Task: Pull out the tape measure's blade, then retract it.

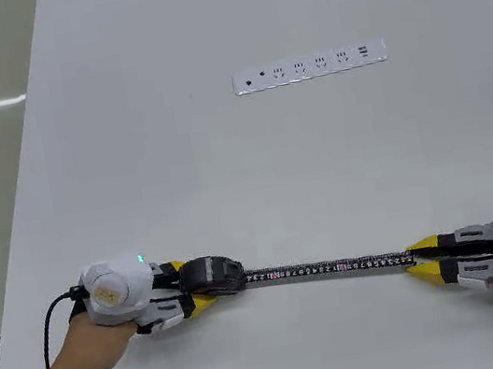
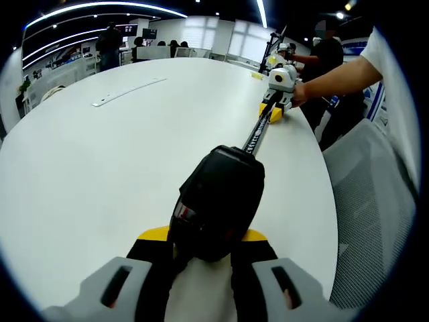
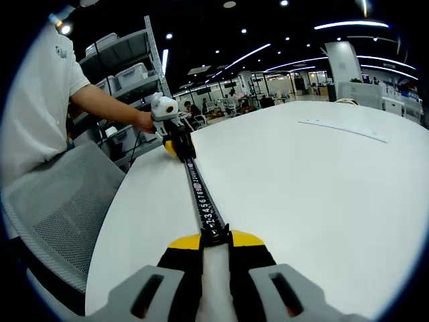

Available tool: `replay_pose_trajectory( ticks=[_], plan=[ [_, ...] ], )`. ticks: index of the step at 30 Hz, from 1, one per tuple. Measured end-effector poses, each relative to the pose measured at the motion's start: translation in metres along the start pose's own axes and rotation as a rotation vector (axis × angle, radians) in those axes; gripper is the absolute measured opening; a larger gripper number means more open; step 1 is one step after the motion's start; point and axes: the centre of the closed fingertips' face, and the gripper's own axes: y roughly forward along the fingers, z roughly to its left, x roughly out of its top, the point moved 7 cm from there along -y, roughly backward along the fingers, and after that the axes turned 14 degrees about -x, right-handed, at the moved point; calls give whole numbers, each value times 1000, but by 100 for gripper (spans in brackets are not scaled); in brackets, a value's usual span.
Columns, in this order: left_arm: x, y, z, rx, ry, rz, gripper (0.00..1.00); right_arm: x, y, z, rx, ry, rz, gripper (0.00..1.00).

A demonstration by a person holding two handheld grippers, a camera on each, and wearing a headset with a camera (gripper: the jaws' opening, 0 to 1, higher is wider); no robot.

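A black tape measure case rests on the white table, and my left gripper is shut on it; up close the case sits between the yellow-tipped jaws. Its dark blade with printed numbers runs flat along the table to the right. My right gripper is shut on the blade's end hook, and in the right gripper view the blade stretches away from my right gripper to the case. In the left gripper view the blade leads off toward the right gripper.
A white power strip lies flat at the far middle of the table. The table's left edge drops to a glossy floor. Grey mesh chairs stand along the near side. People stand in the background of the left gripper view.
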Motion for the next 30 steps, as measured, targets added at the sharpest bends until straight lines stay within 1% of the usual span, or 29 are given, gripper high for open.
replay_pose_trajectory(
  ticks=[2,3,4,6,15,17,19,21,25,30],
  plan=[
    [0,0,0,0,2,3,30,1,1,1,-1,16,-7,14],
    [0,0,0,0,-1,3,30,0,1,1,-5,26,1,13],
    [0,0,0,0,-1,3,30,1,2,1,-7,13,-5,14],
    [0,0,0,0,2,7,30,2,2,1,-8,17,-2,14],
    [1,-1,-1,0,-26,25,31,1,1,3,-3,40,-2,18],
    [2,-1,-2,0,-31,26,31,1,2,4,-8,27,-4,19],
    [2,-1,-2,0,-36,27,32,2,3,5,-6,42,-5,20],
    [2,-1,-2,4,-41,23,33,2,3,5,-12,45,-9,23],
    [3,-4,-2,13,-47,23,41,3,3,5,-17,43,-7,24],
    [3,-4,-5,4,-38,34,44,4,1,5,-21,52,-7,26]
  ],
)
